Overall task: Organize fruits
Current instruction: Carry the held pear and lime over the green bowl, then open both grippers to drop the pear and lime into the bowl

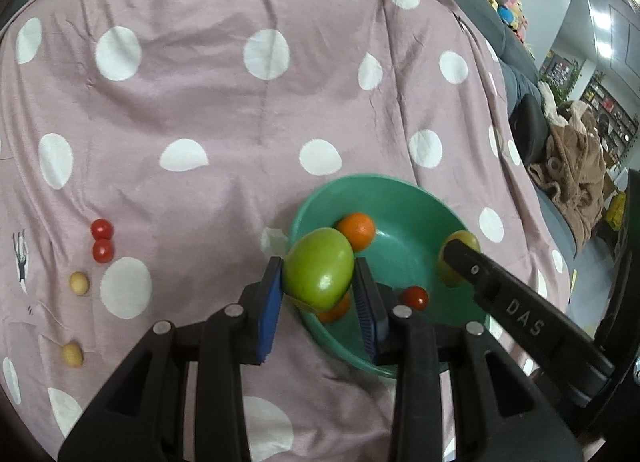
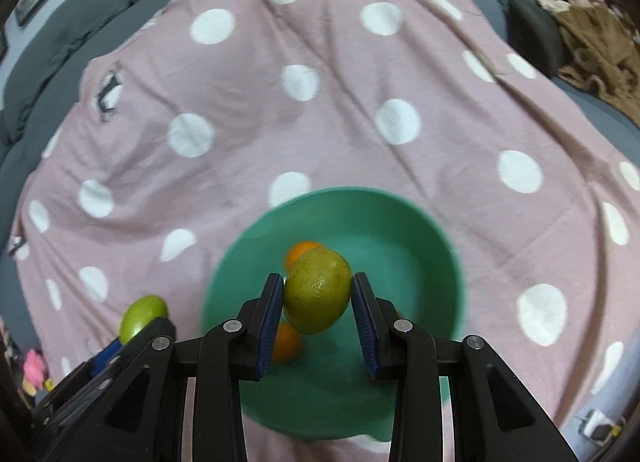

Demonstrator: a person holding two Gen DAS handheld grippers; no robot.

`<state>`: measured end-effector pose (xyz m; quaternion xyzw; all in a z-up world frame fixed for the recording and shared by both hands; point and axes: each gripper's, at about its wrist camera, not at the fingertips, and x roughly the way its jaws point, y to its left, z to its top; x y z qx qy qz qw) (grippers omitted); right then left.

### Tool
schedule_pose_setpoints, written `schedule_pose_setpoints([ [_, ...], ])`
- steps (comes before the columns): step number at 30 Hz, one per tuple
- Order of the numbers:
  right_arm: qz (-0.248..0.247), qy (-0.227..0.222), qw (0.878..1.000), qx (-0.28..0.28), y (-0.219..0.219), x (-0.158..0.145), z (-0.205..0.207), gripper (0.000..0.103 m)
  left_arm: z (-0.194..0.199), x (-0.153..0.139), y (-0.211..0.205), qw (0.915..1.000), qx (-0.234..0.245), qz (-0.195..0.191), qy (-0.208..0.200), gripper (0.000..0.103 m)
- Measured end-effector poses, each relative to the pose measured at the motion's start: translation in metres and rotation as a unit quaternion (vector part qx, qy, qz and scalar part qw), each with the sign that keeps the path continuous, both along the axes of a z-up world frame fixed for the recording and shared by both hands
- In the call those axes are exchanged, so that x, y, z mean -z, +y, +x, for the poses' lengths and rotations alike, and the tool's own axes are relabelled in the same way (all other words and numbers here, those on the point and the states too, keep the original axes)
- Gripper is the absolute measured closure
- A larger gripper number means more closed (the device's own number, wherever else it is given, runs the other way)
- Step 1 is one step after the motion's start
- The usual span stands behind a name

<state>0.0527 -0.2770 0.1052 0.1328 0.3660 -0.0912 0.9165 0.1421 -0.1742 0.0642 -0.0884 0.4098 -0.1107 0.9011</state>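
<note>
Both grippers clamped on fruit over the green bowl [image 2: 420,238]: left gripper [image 1: 318,294] holds bright green fruit [image 1: 319,269], right gripper [image 2: 318,302] holds yellow-green fruit [image 2: 318,290]; simultaneous release risks collision with oranges [image 1: 356,230] or bounce-out.

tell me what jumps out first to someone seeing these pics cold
Each gripper holds a fruit over the green bowl: the left gripper has its jaws shut on a bright green fruit at the bowl's near-left rim, and the right gripper clamps a yellow-green fruit above the bowl's middle. Oranges and a cherry tomato lie inside, while the pink polka-dot cloth fills everything around.
</note>
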Motion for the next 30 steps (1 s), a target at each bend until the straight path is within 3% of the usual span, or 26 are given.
schedule_pose_setpoints([
  [14, 0.013, 0.028, 0.998, 0.045, -0.036, 0.014, -0.002, 0.067, 0.009, 0.011, -0.042, 0.9988, 0.045, 0.016, 0.011, 0.069],
  [30, 0.01, 0.046, 0.998, 0.051, -0.038, 0.019, 0.002, 0.067, 0.012, 0.022, -0.06, 0.9978, 0.057, 0.024, 0.022, 0.069],
])
